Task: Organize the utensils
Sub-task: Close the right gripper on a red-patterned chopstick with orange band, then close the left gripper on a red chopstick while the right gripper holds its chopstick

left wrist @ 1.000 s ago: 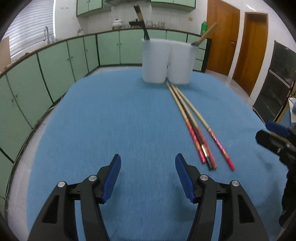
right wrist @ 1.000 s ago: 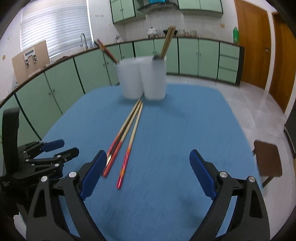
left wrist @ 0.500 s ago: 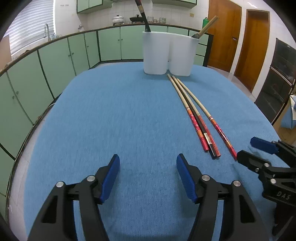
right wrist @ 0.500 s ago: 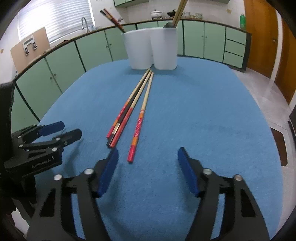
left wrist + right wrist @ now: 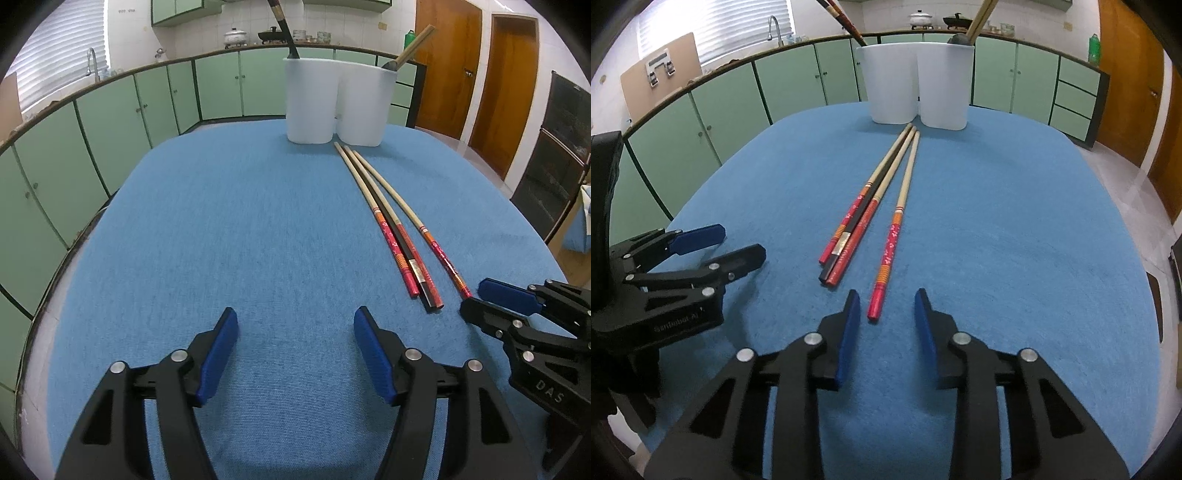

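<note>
Four chopsticks lie on the blue-covered counter, their bare tips reaching almost to two white holders at the far edge. Three of them lie bunched together, one of these dark; the fourth, a lone chopstick with a red patterned handle, lies just to the right of the bunch.

The holders stand side by side and touching. Each already has something in it: dark, red-banded sticks lean out of the left one, and pale wooden sticks rise from the right one beside a dark rounded object I cannot identify. So part of the sorting looks done, while the four pieces on the cloth are left to be lifted and dropped in.

The right hand-held gripper sits at the near end of the lone chopstick. Its jaws have just been closing and now stand narrow, but a gap shows on both sides of the red tip, which lies at their mouth and is not yet pinched. My guess is that this piece goes first.

The left hand-held gripper hovers over bare cloth to the left of the bunch, jaws fairly wide apart with nothing between them.
</note>
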`<move>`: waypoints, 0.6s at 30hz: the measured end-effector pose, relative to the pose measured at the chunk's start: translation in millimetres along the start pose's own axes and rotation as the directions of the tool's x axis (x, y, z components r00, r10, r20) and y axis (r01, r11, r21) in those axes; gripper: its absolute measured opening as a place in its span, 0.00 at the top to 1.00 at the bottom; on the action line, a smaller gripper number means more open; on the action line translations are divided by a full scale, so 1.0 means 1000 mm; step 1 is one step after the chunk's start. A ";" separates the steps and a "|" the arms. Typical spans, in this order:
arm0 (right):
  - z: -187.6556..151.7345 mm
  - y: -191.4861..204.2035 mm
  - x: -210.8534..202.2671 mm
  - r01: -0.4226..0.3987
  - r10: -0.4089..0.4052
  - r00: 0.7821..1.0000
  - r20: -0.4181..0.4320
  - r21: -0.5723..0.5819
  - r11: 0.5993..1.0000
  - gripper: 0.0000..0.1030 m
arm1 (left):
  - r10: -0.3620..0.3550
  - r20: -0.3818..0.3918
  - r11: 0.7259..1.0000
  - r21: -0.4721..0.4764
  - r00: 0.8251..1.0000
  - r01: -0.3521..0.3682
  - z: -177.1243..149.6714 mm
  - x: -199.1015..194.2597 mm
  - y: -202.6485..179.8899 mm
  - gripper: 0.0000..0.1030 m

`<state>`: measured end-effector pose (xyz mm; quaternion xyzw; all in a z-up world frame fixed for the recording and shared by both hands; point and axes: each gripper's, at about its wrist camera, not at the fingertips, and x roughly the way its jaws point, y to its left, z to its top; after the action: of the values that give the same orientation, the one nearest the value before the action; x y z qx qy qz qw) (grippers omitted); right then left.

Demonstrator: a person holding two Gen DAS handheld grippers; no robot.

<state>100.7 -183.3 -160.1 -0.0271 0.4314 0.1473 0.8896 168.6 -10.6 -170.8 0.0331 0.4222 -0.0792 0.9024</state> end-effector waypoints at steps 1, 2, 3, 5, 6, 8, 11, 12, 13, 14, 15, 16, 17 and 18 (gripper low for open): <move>0.001 0.001 0.001 -0.001 0.001 1.000 -0.001 -0.004 1.000 0.81 | 0.000 -0.001 1.000 0.002 1.000 0.000 0.000 0.000 -0.001 0.37; 0.001 0.002 0.001 -0.002 0.002 1.000 -0.002 -0.008 1.000 0.85 | 0.000 -0.003 1.000 0.002 1.000 0.000 0.001 0.000 -0.001 0.37; 0.001 0.003 0.002 -0.008 0.008 1.000 -0.004 -0.012 1.000 0.92 | -0.001 -0.004 1.000 0.002 1.000 0.001 0.001 0.000 -0.001 0.37; 0.001 0.003 0.001 -0.010 0.009 1.000 -0.004 -0.010 1.000 0.92 | -0.008 -0.009 1.000 0.003 1.000 0.008 0.001 0.001 -0.002 0.37; 0.001 0.002 0.001 -0.012 0.012 1.000 -0.003 -0.005 1.000 0.92 | -0.010 -0.009 1.000 0.006 1.000 0.010 0.001 0.001 -0.004 0.37; 0.001 -0.002 0.000 -0.012 0.012 1.000 0.000 0.007 1.000 0.93 | -0.018 -0.011 1.000 0.015 1.000 0.018 0.003 0.001 -0.008 0.37; 0.000 -0.012 -0.003 -0.001 0.000 1.000 0.006 0.029 1.000 0.94 | -0.042 -0.016 0.999 0.015 0.999 0.042 0.004 0.003 -0.015 0.37; 0.000 -0.016 -0.003 0.000 0.000 1.000 0.007 0.039 0.999 0.94 | -0.046 -0.018 0.999 0.022 0.999 0.047 0.005 0.004 -0.018 0.37; -0.001 -0.021 -0.004 0.001 -0.001 1.000 0.009 0.050 0.999 0.95 | -0.049 -0.018 0.998 0.028 0.999 0.050 0.004 0.004 -0.022 0.37; -0.001 -0.025 -0.004 0.001 -0.002 1.000 0.010 0.057 0.998 0.95 | -0.054 -0.021 0.998 0.035 0.998 0.055 0.004 0.005 -0.026 0.37; -0.001 -0.030 -0.005 0.002 -0.002 1.000 0.011 0.068 0.998 0.95 | -0.059 -0.024 0.997 0.041 0.998 0.060 0.004 0.006 -0.029 0.37; -0.001 -0.034 -0.005 0.000 -0.001 1.000 0.011 0.074 0.997 0.95 | -0.062 -0.027 0.997 0.049 0.998 0.063 0.004 0.007 -0.033 0.37; -0.002 -0.037 -0.005 0.000 -0.001 1.000 0.012 0.079 0.997 0.95 | -0.063 -0.028 0.996 0.057 0.998 0.064 0.005 0.008 -0.036 0.37; -0.002 -0.039 -0.006 0.000 -0.001 1.000 0.014 0.082 0.997 0.95 | -0.064 -0.030 0.996 0.066 0.998 0.066 0.006 0.009 -0.040 0.37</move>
<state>107.0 -222.3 -160.0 0.0103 0.4308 0.1293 0.8931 171.5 -51.6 -173.7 0.0508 0.4325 -0.1222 0.8919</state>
